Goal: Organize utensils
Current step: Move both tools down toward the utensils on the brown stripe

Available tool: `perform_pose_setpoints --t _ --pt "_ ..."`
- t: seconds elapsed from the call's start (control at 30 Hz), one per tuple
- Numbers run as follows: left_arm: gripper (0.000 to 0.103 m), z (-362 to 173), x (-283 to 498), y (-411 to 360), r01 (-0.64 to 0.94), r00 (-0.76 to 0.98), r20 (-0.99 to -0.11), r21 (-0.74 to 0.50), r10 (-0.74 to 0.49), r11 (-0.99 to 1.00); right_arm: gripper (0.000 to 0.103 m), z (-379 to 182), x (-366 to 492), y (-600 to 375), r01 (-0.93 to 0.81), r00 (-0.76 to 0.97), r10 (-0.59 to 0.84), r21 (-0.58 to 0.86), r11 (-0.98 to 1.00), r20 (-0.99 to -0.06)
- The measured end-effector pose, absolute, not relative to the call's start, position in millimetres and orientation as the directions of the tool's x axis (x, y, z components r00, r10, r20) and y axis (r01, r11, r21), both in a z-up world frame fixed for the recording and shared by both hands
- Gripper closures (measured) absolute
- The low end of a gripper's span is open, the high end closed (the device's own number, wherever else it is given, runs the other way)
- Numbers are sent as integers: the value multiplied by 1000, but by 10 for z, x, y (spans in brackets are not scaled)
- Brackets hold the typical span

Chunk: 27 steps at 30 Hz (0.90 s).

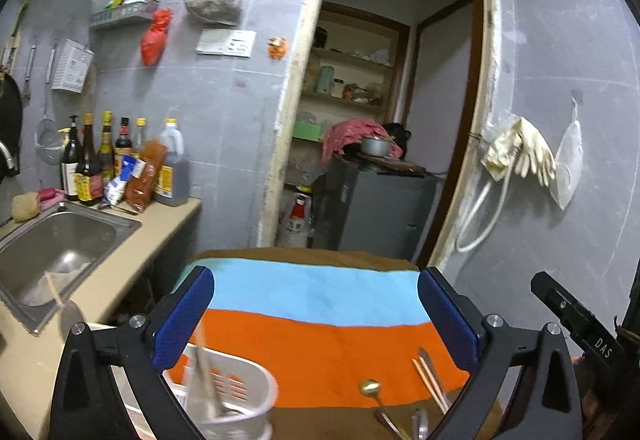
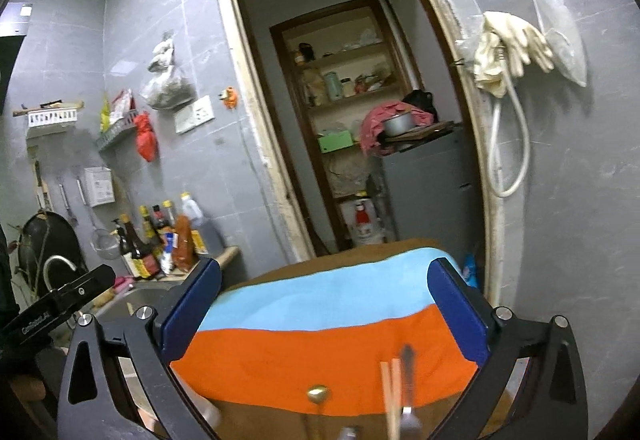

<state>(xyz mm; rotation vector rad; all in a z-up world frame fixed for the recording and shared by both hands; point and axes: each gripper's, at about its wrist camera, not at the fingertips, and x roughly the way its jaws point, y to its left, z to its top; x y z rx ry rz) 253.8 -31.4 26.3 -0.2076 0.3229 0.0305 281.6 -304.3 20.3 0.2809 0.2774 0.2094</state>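
Grey tiled kitchen wall (image 1: 248, 112) fills the view, a dark doorway (image 1: 400, 100) opening onto pantry shelves and a grey cabinet (image 1: 380, 212). Left, a beige counter (image 1: 120, 280) carries a steel sink (image 1: 60, 240) and sauce bottles (image 1: 100, 160). Up front, a blue-and-orange cloth (image 1: 320, 340) covers the brown table. Left gripper (image 1: 316, 320) and right gripper (image 2: 326, 316) both gape wide, nothing between. White utensil holder (image 1: 240, 392) lower left; gold spoon (image 1: 371, 387) and chopsticks (image 1: 430, 380) lie on the cloth's near edge.

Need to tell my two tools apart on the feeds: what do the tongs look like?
Both look alike: the left tongs and right tongs have black angular frames with silver bolts and blue textured pads. White lettering marks the black bodies; on the left tool's it reads "GenRobot.AI".
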Motion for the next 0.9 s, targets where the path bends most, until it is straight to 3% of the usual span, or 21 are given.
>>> perform_pose_setpoints --t 0.3,0.9 --pt "1 -34 2621 -772 -47 923 -383 -209 -37 977 2 5 2943 -3525 -134 926 219 274 952 -308" --pt "1 -853 3130 -950 -72 774 -628 -215 -81 974 2 -957 3433 -3761 -116 794 272 304 946 -544"
